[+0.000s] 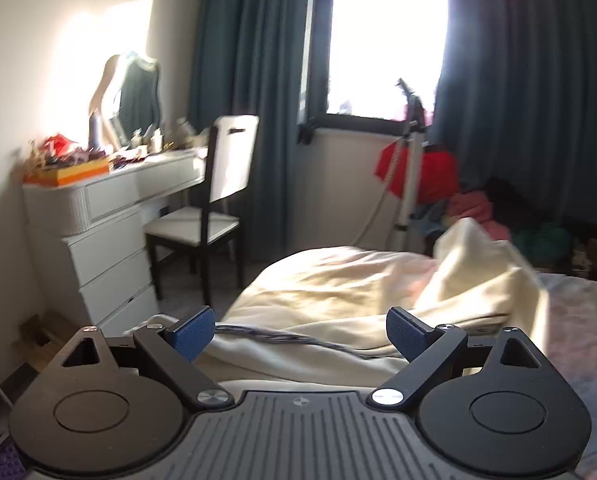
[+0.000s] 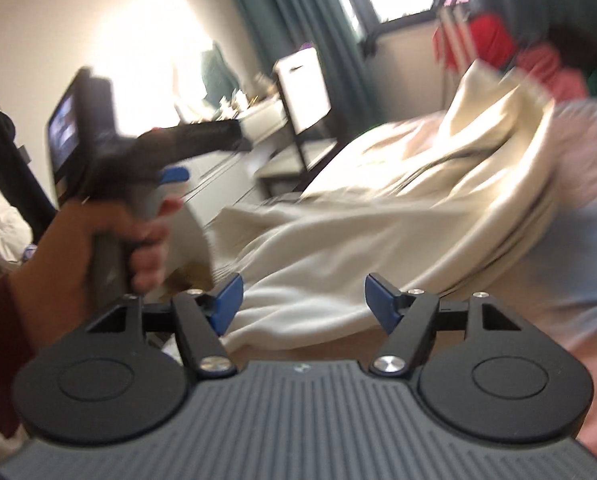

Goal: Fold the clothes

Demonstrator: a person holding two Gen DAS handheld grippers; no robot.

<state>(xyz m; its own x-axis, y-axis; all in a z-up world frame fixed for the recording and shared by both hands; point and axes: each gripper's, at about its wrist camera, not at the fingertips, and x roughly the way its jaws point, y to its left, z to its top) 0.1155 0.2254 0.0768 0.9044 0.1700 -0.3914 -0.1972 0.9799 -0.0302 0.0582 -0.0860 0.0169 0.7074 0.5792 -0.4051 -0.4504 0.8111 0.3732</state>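
Note:
A cream cloth (image 1: 338, 288) lies rumpled on the bed, with one part raised in a peak at the right (image 1: 470, 248). It also shows in the right wrist view (image 2: 378, 216), blurred. My left gripper (image 1: 300, 332) is open and empty, held above the near edge of the cloth. My right gripper (image 2: 302, 300) is open and empty, just above the cloth's near edge. In the right wrist view the left gripper's body (image 2: 146, 152) shows at the left, held in a hand, with its fingertips hidden by blur.
The bed (image 1: 578, 320) has a pale pink sheet. A white dresser (image 1: 110, 216) with clutter and a mirror stands at the left, a chair (image 1: 218, 200) beside it. A pile of coloured clothes (image 1: 478, 204) and a stand sit by the window and dark curtains.

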